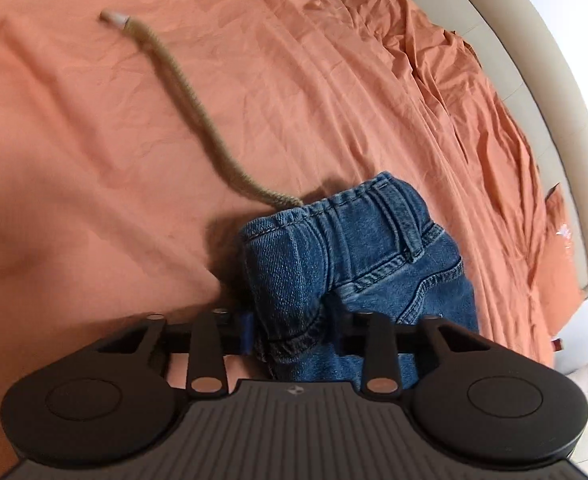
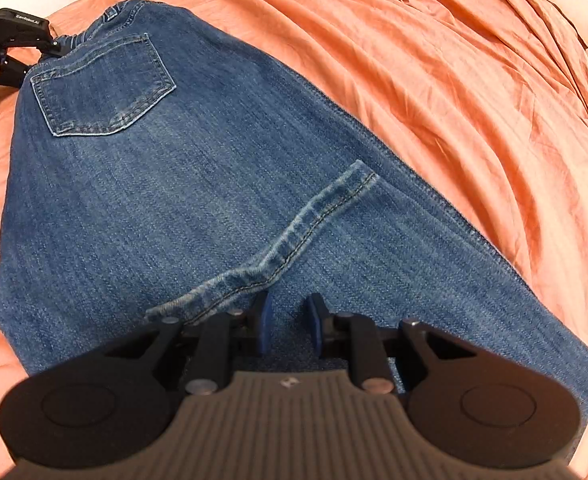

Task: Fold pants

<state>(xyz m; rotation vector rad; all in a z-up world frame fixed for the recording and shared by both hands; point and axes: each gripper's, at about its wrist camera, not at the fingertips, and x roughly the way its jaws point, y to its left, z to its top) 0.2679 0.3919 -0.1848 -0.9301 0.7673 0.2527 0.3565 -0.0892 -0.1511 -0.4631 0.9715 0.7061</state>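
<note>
Pants (image 2: 197, 184) lie across the orange bed sheet (image 2: 474, 80), pocket at upper left of the right view. Left tool (image 1: 294, 332) clamps the bunched waistband. Right tool (image 2: 287, 326) stands narrowly parted over denim, holding nothing. Risk: drawstring (image 1: 181, 92) snagging, waistband slipping free.

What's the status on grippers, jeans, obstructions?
Left gripper shut on jeans at waistband. Right gripper open over the leg hem, nothing held. Drawstring trailing loose across orange sheet.
</note>
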